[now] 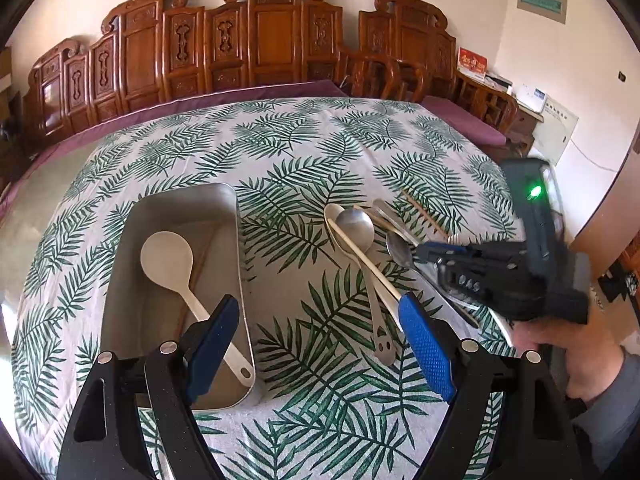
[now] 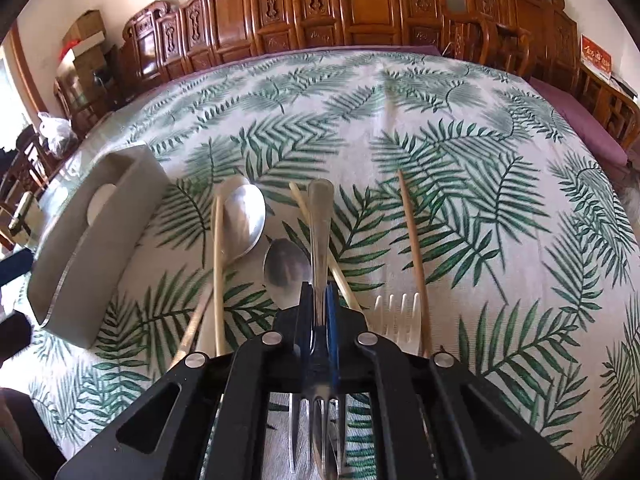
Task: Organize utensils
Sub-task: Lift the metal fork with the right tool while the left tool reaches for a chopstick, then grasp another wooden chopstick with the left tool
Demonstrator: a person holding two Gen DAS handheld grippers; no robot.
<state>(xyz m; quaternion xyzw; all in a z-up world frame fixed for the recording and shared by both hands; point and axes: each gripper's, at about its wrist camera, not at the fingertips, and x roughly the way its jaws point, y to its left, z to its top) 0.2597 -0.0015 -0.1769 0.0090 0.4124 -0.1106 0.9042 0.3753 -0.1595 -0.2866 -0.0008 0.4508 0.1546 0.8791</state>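
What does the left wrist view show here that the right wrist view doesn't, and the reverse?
Only the left wrist view shows the open left tool, the whole white spoon inside the tray, and the right tool from outside.

Only the right wrist view shows the metal fork clamped in the right tool, tines toward the camera, and a white fork.

Both show the tray, the large metal spoon and the leaf-print cloth.

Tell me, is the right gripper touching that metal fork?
Touching. The right wrist view shows the right gripper shut on the metal fork.
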